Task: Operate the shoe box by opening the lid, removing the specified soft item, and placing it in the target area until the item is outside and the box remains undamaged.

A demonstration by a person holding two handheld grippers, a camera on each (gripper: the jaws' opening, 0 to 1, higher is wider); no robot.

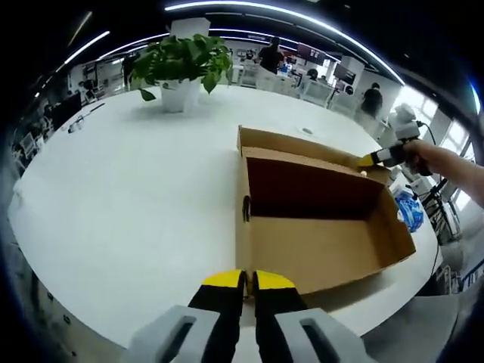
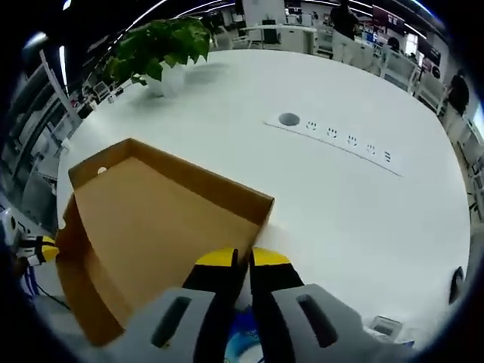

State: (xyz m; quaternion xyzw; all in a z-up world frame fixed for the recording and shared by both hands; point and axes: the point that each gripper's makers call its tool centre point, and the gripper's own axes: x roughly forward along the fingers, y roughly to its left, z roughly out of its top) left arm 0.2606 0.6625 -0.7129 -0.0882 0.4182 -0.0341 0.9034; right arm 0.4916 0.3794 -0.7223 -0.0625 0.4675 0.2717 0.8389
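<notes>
The box [image 1: 318, 219] is a brown cardboard shoe box resting on the white counter [image 1: 128, 189], near the counter edge. In the left gripper view the lid [image 1: 302, 151] is raised along the far side and the interior is exposed; the far inner wall is in shadow, and no contents can be made out inside.

The left gripper [image 1: 247, 281] sits at the near long wall of the box. Its yellow-tipped jaws are together on that wall's top edge, with only a thin gap between them; the cardboard edge runs straight into that gap, so the gripper appears clamped on the wall.

The right gripper [image 1: 372, 159] enters the left gripper view from the right, held by a person's hand [image 1: 423, 155]. Its yellow tip meets the far right corner of the lid. In the right gripper view, the right gripper [image 2: 242, 261] has its jaws nearly together at the lid's corner [image 2: 265, 203]; whether cardboard is clamped between them cannot be told.

A potted plant [image 1: 181, 72] stands at the far side of the counter, well apart from the box. A row of sockets [image 2: 340, 136] is set into the counter surface beyond the lid. A blue and white item [image 1: 409, 209] lies just beyond the box's right end.
</notes>
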